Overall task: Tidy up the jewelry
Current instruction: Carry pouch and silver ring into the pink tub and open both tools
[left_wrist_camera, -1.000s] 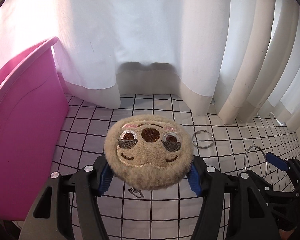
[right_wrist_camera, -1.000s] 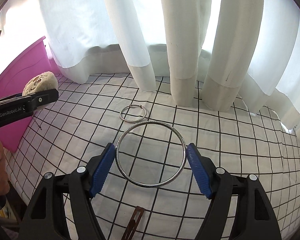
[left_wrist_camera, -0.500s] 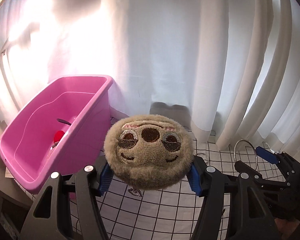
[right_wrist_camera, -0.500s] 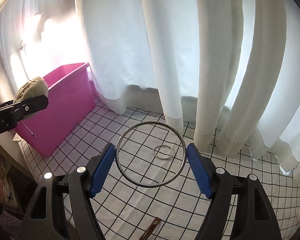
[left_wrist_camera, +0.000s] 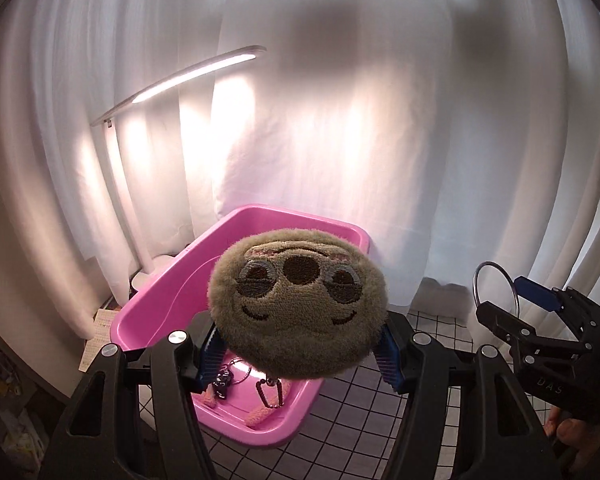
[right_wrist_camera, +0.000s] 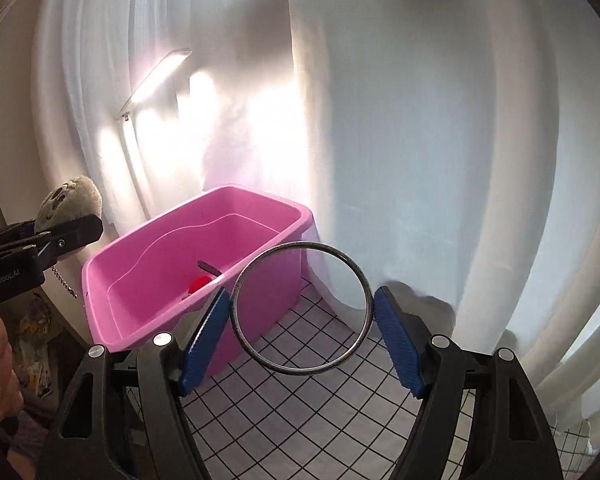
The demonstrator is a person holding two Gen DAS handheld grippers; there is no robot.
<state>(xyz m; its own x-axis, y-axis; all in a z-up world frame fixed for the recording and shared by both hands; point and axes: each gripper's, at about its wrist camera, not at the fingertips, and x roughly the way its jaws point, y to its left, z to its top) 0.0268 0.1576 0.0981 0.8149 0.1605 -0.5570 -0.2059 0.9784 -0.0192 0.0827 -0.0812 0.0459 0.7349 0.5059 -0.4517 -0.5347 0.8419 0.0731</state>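
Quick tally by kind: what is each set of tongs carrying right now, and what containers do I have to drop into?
Plush sloth-face keychains: 1, clamped in the left tongs, the plush sloth-face keychain
Metal bangles: 1, clamped in the right tongs, the metal bangle
Pink plastic bins: 1, the pink bin on the checked cloth
Total: 3

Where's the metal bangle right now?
Right wrist view, centre: the metal bangle is clamped in the right hand-held gripper, lifted off the checked cloth, just right of the pink bin.
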